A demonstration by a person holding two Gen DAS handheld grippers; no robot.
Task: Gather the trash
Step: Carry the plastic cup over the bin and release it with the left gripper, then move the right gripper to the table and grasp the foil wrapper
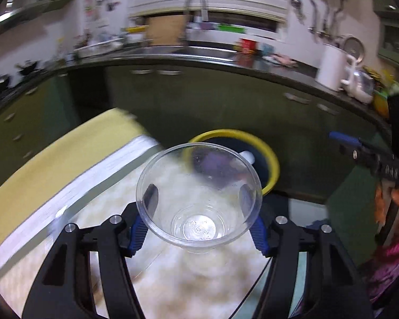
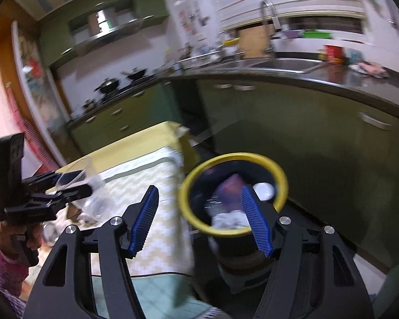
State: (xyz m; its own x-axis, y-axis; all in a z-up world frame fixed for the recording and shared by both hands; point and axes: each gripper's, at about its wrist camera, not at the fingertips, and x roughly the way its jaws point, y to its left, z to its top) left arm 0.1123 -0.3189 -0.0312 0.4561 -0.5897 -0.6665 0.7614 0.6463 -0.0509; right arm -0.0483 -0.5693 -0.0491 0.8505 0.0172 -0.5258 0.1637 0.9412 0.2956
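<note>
A clear plastic cup (image 1: 196, 228) sits between the blue pads of my left gripper (image 1: 199, 191), which is shut on its sides, with the cup's mouth facing the camera. Just beyond it stands a dark trash bin with a yellow rim (image 1: 270, 159), close to the table corner. In the right wrist view my right gripper (image 2: 199, 190) is open and empty, hovering in front of the bin's yellow rim (image 2: 280, 175). Purple and white trash (image 2: 231, 186) lies inside. The left gripper (image 2: 66, 188) with the cup (image 2: 77, 175) is at the left of that view.
The table has a yellow-white patterned cloth (image 2: 149, 178) and a yellow far edge (image 1: 53, 164). Green cabinets and a dark counter (image 2: 332, 79) with a sink run behind the bin. A white jug (image 1: 332, 66) stands on the counter. A person's pink sleeve (image 2: 2, 263) is at the left.
</note>
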